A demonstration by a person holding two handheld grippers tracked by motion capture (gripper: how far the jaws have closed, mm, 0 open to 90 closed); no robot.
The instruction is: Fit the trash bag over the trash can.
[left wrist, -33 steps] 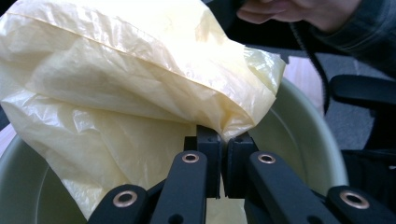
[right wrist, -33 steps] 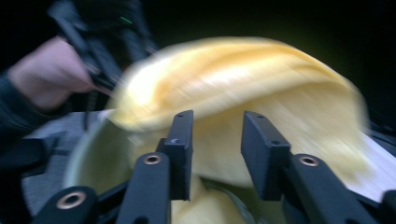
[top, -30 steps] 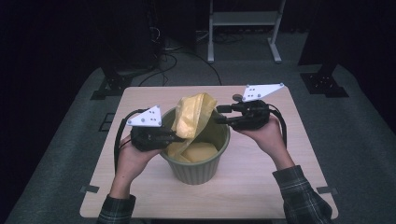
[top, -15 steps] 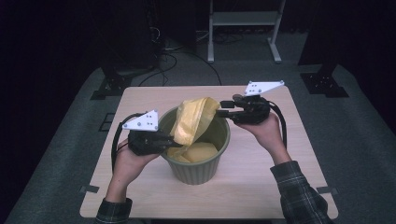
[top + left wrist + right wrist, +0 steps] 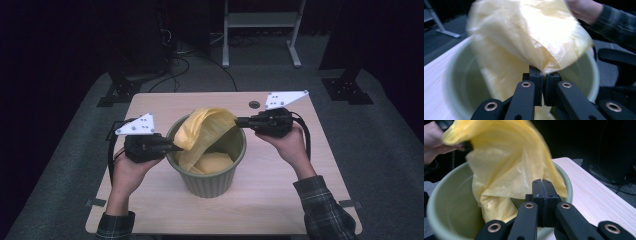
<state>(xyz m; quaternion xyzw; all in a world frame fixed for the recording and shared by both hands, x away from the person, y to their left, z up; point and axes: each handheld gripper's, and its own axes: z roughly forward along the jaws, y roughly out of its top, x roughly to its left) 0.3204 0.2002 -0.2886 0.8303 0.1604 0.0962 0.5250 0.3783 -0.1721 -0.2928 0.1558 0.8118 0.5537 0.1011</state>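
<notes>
A yellow plastic bag (image 5: 205, 130) hangs partly inside a pale green round bin (image 5: 210, 186) in the middle of the table. My left gripper (image 5: 176, 146) is at the bin's left rim, shut on the bag's edge (image 5: 524, 37), which sits pinched between its pads (image 5: 543, 75). My right gripper (image 5: 239, 121) reaches the bag from the far right rim. Its jaws have just been closing and now stand together (image 5: 542, 192) at the bag's edge (image 5: 506, 165), with the film running down into them. The bag stretches between the two grippers.
The wooden table (image 5: 300, 210) has a small dark hole (image 5: 254, 105) near its far edge. Grey carpet surrounds it. A metal stand (image 5: 260, 30) and cables lie on the floor behind, with dark equipment bases at both sides.
My left gripper has pulled the bag's edge leftward to the bin's left rim. The bag has spread wider and sunk lower over the bin. The right gripper's jaws have come together.
</notes>
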